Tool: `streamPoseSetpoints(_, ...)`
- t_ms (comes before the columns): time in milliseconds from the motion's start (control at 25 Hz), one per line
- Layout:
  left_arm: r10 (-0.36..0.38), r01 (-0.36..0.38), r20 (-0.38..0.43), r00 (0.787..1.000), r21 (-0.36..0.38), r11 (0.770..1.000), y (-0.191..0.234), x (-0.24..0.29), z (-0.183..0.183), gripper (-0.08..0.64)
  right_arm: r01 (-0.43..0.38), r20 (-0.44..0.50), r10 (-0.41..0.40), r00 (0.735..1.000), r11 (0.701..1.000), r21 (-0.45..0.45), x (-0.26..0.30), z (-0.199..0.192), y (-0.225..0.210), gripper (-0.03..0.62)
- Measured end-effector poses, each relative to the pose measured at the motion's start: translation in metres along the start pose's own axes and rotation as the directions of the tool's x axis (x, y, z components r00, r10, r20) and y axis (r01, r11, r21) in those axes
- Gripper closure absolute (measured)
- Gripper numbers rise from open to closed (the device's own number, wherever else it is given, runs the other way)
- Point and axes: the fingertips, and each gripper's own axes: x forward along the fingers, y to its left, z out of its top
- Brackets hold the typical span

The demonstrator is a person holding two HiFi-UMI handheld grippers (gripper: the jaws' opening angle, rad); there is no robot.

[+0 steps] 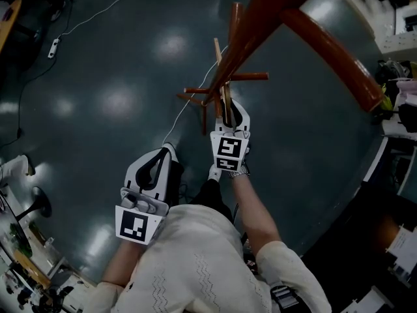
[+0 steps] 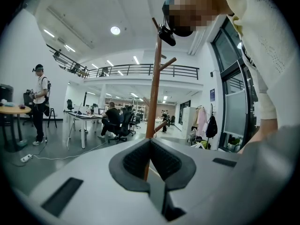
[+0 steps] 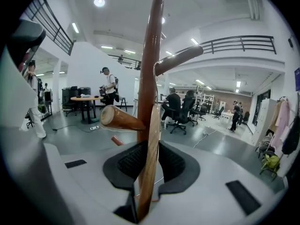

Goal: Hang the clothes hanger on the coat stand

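Left gripper point(image 1: 167, 150) point(image 2: 150, 142): low beside the person's body, jaws closed, nothing between them. Right gripper point(image 1: 231, 109) point(image 3: 152, 146): raised ahead, jaws clenched on the wooden hanger point(image 1: 221, 70) point(image 3: 151, 163). The hanger stands nearly upright, close against the coat stand point(image 1: 260, 18) point(image 2: 154, 88) point(image 3: 150, 55) pole, beside a peg point(image 3: 122, 117). Contact cannot be confirmed.

We see red-brown wooden coat stand point(image 1: 260, 18) pegs crowding right gripper's point(image 1: 227, 108) pale wooden hanger point(image 1: 220, 64); dark glossy floor point(image 1: 111, 90) leftward open.
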Motion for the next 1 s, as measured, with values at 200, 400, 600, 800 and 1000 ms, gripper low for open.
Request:
streamPoseSetpoints(200,-0.014,0.014,0.004,1.000,0.013,1.000,-0.002,0.001,0.005,0.548,-0.023,0.020,0.023,1.000,1.000,0.001,-0.004,0.004,0.002,0.522)
streamPoseSetpoints(400,-0.020,0.020,0.016,1.000,0.016,1.000,-0.004,-0.003,0.006,0.548,-0.057,0.043,0.057,0.997,0.998,0.001,-0.016,0.005,0.007,0.517)
streamPoseSetpoints(600,-0.031,0.031,0.033,0.999,0.014,0.999,-0.019,-0.009,0.011,0.548,-0.103,0.062,0.104,0.993,0.994,-0.025,-0.036,0.007,0.013,0.485)
streamPoseSetpoints(800,-0.048,0.047,0.044,0.998,0.022,0.999,-0.039,-0.019,0.010,0.548,-0.130,0.065,0.134,0.989,0.989,-0.063,-0.063,0.003,0.018,0.482)
streamPoseSetpoints(1000,-0.034,0.032,0.066,0.997,0.024,0.999,-0.062,-0.031,0.010,0.548,-0.159,0.100,0.163,0.981,0.986,-0.053,-0.111,0.004,0.022,0.482)
